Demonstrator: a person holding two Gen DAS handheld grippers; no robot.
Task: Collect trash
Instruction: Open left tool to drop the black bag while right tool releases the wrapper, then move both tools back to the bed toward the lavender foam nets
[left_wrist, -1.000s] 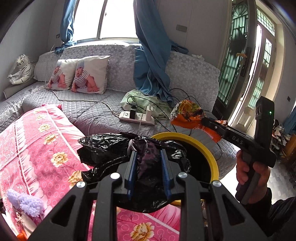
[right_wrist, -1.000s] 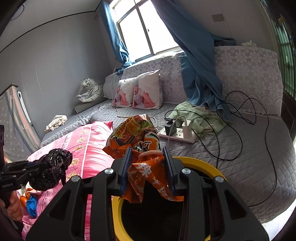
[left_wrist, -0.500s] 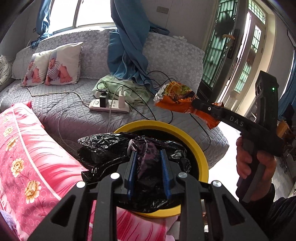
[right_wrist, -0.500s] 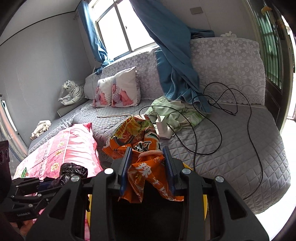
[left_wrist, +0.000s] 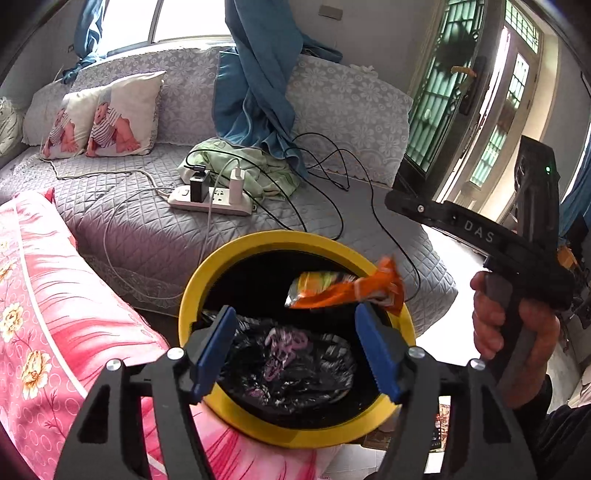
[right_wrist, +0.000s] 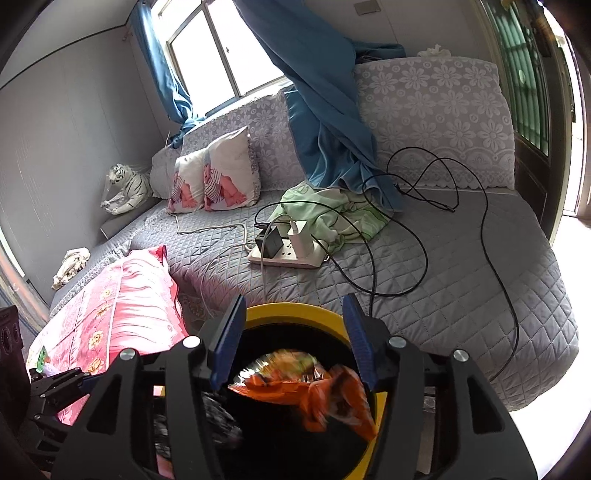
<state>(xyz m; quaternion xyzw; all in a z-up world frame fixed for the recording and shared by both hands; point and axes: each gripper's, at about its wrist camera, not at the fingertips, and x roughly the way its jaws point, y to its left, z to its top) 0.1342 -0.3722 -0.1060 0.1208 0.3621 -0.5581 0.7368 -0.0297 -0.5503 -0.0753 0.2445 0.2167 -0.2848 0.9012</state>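
Note:
My left gripper (left_wrist: 295, 347) hangs over a yellow-rimmed bin (left_wrist: 207, 266) with its jaws opening. The crumpled black plastic bag (left_wrist: 288, 365) has left the blue pads (left_wrist: 216, 350) and lies blurred inside the bin. My right gripper (right_wrist: 293, 343) is above the same bin (right_wrist: 291, 314), jaws also opening. The orange snack wrapper (right_wrist: 314, 387) is dropping, blurred, below its pads and free of them. In the left wrist view the wrapper (left_wrist: 343, 291) is at the bin's right rim. The right gripper (left_wrist: 397, 203) is held above it by a hand (left_wrist: 517, 332).
A grey quilted sofa (right_wrist: 461, 295) behind the bin carries a white power strip (left_wrist: 210, 199) with chargers, loose black cables (right_wrist: 406, 229), a green cloth (right_wrist: 332, 210) and two pillows (left_wrist: 107, 114). A pink floral quilt (left_wrist: 55, 295) lies left of the bin. A door (left_wrist: 443, 92) stands at right.
Both grippers went from shut to open over the bin. The black bag and the orange wrapper slipped out of the jaws and fell toward the bin.

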